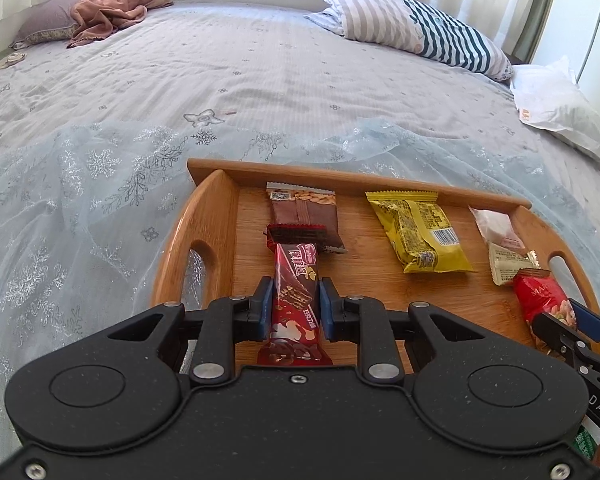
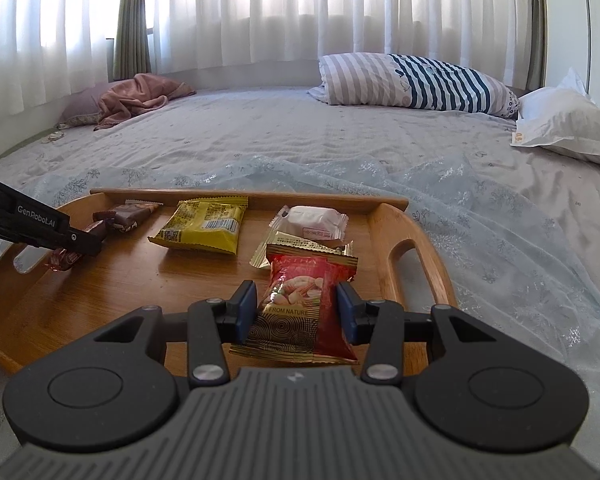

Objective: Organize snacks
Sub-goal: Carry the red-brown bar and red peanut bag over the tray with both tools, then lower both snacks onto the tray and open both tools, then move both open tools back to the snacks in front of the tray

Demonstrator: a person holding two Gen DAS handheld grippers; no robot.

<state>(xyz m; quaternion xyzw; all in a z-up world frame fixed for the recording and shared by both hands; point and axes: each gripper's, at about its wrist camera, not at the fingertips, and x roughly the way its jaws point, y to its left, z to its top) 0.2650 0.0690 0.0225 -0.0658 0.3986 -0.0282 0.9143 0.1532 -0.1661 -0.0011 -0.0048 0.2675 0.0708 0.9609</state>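
A wooden tray (image 1: 204, 240) (image 2: 396, 216) lies on the bed. My left gripper (image 1: 294, 300) is shut on a red chocolate wafer bar (image 1: 296, 280), held lengthwise over the tray's left part, its far end over a brown almond bar (image 1: 304, 212). My right gripper (image 2: 296, 306) is shut on a red nut packet (image 2: 300, 292) (image 1: 540, 300) over the tray's right part. On the tray also lie a yellow snack pack (image 1: 420, 232) (image 2: 204, 224), a white wrapped cake (image 2: 312, 218) (image 1: 496, 228) and a beige sachet (image 1: 504, 264) under the packet's far end.
The tray rests on a sheer blue snowflake cloth (image 1: 80, 184) spread over a grey bedsheet (image 1: 260, 72). A striped pillow (image 2: 420, 80), a white pillow (image 2: 568, 124) and a pink blanket (image 1: 112, 12) lie at the far side, before white curtains (image 2: 260, 8).
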